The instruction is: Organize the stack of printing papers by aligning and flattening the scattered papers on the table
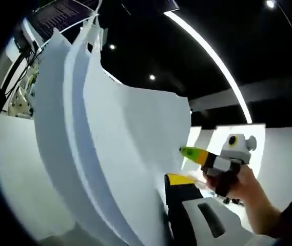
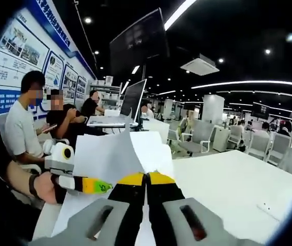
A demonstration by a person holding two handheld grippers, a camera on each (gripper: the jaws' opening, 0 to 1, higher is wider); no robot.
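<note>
Right hand-held gripper point(image 2: 147, 180): jaws closed together, yellow tips pinching the near edge of the papers point(image 2: 116, 154), lifted off the white bench point(image 2: 238, 179). Left hand-held gripper point(image 2: 92, 185) comes in from the left, tip at the sheets' left edge. In left gripper view the papers point(image 1: 110, 154) stand curled and fanned right in front; its own grip can't be made out. People sit behind at a laptop point(image 2: 128, 105).

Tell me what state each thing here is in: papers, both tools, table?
Papers: lifted off the table, standing on edge, fanned unevenly.
Right tool: shut on the papers.
Left tool: shut on the papers' edge, in a hand.
Table: white, one small object near its edge.
</note>
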